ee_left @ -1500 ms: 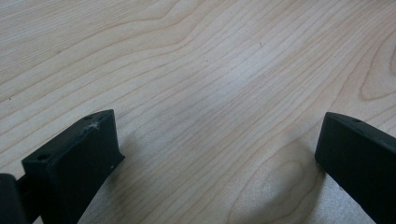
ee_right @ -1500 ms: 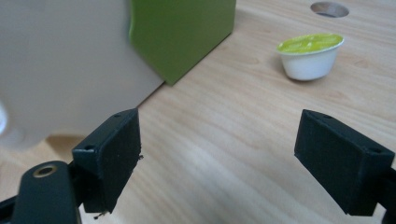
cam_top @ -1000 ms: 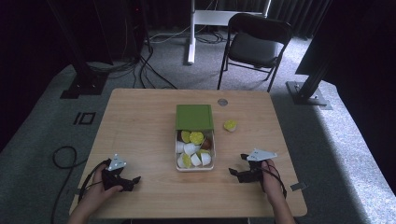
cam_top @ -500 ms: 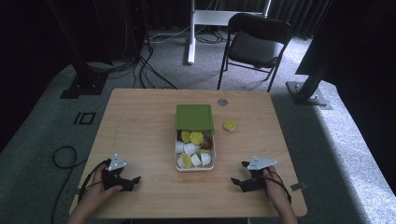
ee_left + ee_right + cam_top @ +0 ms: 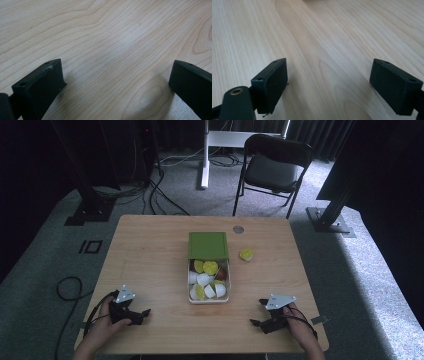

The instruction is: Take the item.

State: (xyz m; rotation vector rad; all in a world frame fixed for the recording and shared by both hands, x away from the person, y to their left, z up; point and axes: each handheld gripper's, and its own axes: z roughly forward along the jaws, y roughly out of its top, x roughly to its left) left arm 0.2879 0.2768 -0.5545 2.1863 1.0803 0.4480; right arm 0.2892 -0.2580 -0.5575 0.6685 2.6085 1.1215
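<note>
While I look down from the high view, I see my left gripper [image 5: 134, 314] near the front left corner of the wooden table [image 5: 150, 250]. My left hand [image 5: 107, 317] is wrapped around it. My right gripper [image 5: 262, 316] sits near the front right corner, and my right hand [image 5: 295, 320] holds it. The two grippers are well apart, one on each side.

Between them, in the middle of the table, is a clear box [image 5: 190, 290]. It is full of little white and yellow-green pieces [image 5: 206, 279]. I cannot tell what the pieces are. A green lid [image 5: 208, 245] lies flat just behind the box and touches its far edge. One more yellow-green piece [image 5: 246, 254] sits on the table by itself, just to the right of the lid. A small round grey thing [image 5: 238, 229] is near the far edge of the table.

In the left gripper view, my left gripper [image 5: 116, 82] has its two black jaws spread wide. Bare wood shows between them, and they hold nothing.

In the right gripper view, my right gripper [image 5: 328, 82] is spread wide too. I see bare wood between its jaws, and they hold nothing.

Behind the table a black chair [image 5: 272, 167] stands on the grey floor [image 5: 360, 265].
</note>
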